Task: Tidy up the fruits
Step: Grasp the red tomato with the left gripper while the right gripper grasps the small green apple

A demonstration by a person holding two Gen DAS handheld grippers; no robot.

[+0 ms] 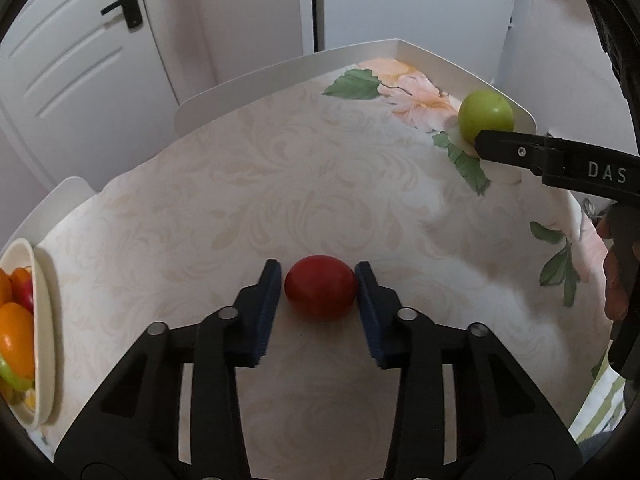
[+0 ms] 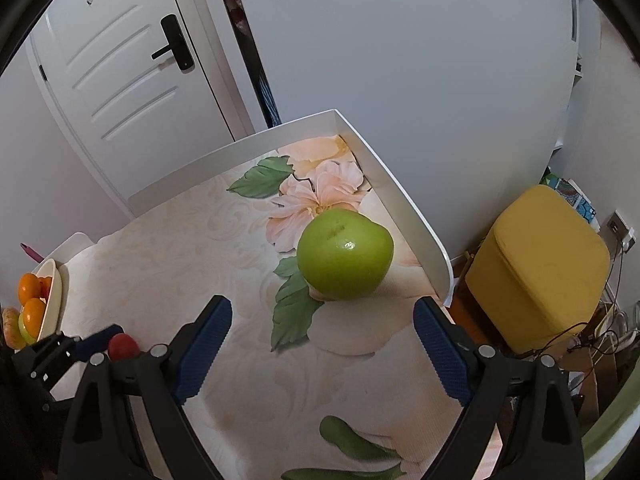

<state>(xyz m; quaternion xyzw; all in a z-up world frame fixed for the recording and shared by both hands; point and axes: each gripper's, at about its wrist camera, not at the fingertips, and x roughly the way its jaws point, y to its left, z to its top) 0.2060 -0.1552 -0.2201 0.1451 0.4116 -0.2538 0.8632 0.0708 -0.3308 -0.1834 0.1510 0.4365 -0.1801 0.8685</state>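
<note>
Left gripper (image 1: 318, 280) clamped on the small, smooth, round red fruit (image 1: 321, 286), ribbed blue pads snug against both flanks, fruit resting on the cream, leaf-patterned tablecloth (image 1: 280, 184). Squeezed across the widest part, probably so a slick round skin cannot squirt out on the lift.

Over on the right: right gripper (image 2: 322, 340) spread wide, nothing between the blue textured pads. Large, glossy green apple (image 2: 345, 254) just ahead of the tips, untouched, parked on a pink printed flower close to the raised white rim of the table (image 2: 404, 208). Held that wide, most likely, to straddle a bulky fruit; rim close behind looks handy as a stop against rolling.

Far left edge: oval cream-coloured bowl (image 1: 42, 320) already loaded with smooth orange, red and green pieces. Likely destination for both.

Cloth soft and faintly wrinkled, so some give under each fruit. Apple waxy, with a bright highlight and a dimpled top; red fruit matte and slightly squat.
</note>
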